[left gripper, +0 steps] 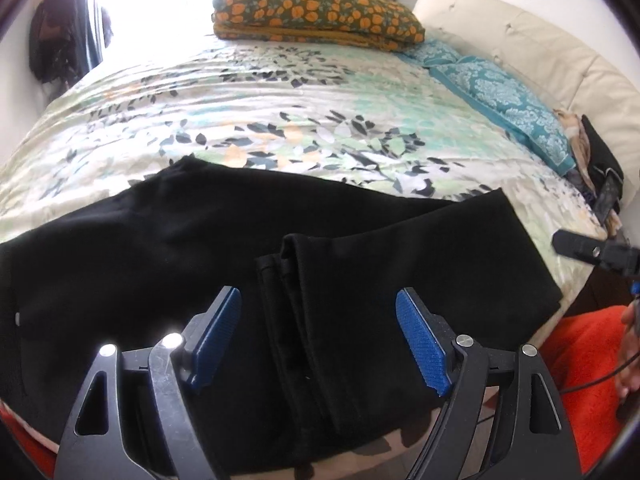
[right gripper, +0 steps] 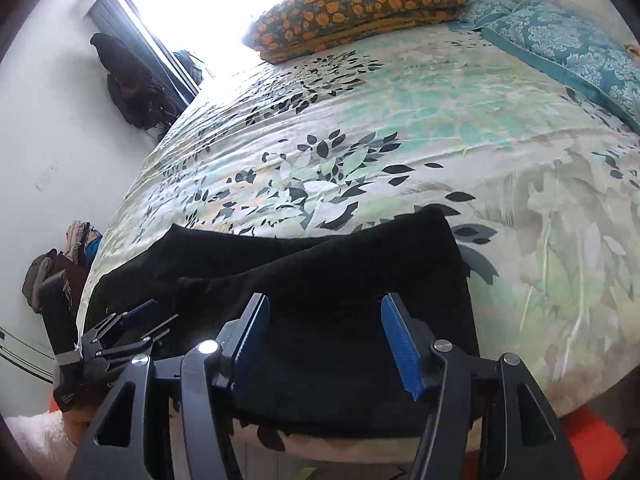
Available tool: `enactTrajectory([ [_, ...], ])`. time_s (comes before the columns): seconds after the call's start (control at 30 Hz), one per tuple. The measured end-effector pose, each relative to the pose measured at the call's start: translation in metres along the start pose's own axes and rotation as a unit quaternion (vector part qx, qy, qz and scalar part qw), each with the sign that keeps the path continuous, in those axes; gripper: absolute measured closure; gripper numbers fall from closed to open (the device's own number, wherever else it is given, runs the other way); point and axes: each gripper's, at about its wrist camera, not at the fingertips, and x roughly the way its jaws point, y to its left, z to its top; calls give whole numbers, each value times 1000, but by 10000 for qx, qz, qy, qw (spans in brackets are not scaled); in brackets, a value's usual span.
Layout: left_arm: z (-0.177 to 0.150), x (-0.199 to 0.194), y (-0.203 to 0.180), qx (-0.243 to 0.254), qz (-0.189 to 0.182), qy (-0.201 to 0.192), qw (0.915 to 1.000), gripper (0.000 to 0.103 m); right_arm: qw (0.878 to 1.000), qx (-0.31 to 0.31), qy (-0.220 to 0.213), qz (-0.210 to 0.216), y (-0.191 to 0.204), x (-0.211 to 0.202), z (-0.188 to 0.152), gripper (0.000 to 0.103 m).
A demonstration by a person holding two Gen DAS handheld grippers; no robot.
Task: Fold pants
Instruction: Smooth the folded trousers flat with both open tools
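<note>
Left gripper [left gripper: 318, 338]: jaws stand wide apart, blue pads [left gripper: 218, 334] clear of the cloth; nothing is clamped between them.
Black pants [left gripper: 168, 240]: spread on the bed's near edge, below and ahead of the left gripper; a folded-over layer with stacked edges lies between its two fingers, and a longer stretch runs off to its left.
Floral bedspread [left gripper: 248, 92]: covers the bed beyond the pants, ahead of both grippers.
Orange-flowered pillow [left gripper: 316, 12]: at the far end, ahead of the left gripper.
Teal patterned pillow [left gripper: 504, 96]: far right of the left gripper, against a cream headboard [left gripper: 520, 40].
Right gripper [right gripper: 324, 336]: jaws apart, blue pads [right gripper: 400, 350] over the pants without pressing them; nothing is held.
Pants, right wrist view [right gripper: 320, 272]: folded end lies directly beneath and ahead of the right gripper, with the left gripper [right gripper: 132, 326] just to its left at the bed's edge.
Window [right gripper: 208, 4]: bright, far ahead to the left of the right gripper.
</note>
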Motion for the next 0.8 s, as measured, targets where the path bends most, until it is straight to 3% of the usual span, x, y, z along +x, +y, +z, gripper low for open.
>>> enactTrajectory([
  [0.1,-6,-4,-23,410,-226,-27,9989,18,9995,-229,110,-193,16,8,-34,34],
  [0.2,-17,24,-35,830,50,491,9953,18,9970,-277,609,-387,14,42,-60,34],
  [0.27,-22,34,-26,638,92,767,9950,25,9979,-311,390,-413,17,33,-56,34],
  [0.37,-21,16,-11,244,-4,527,9983,24,9979,-506,-309,-257,31,-2,-48,34],
  [0.43,-18,7,-7,198,-1,394,9990,23,9955,-756,-492,-274,42,-10,-52,34],
  [0.5,-17,3,-6,227,93,336,9991,18,9954,-862,-309,-279,49,0,-60,34],
  [0.63,-26,5,-1,190,207,470,9985,18,9937,-841,617,-421,47,44,-77,34],
  [0.8,-25,-11,9,60,236,336,9991,17,9942,-1016,-15,-359,57,18,-73,34],
])
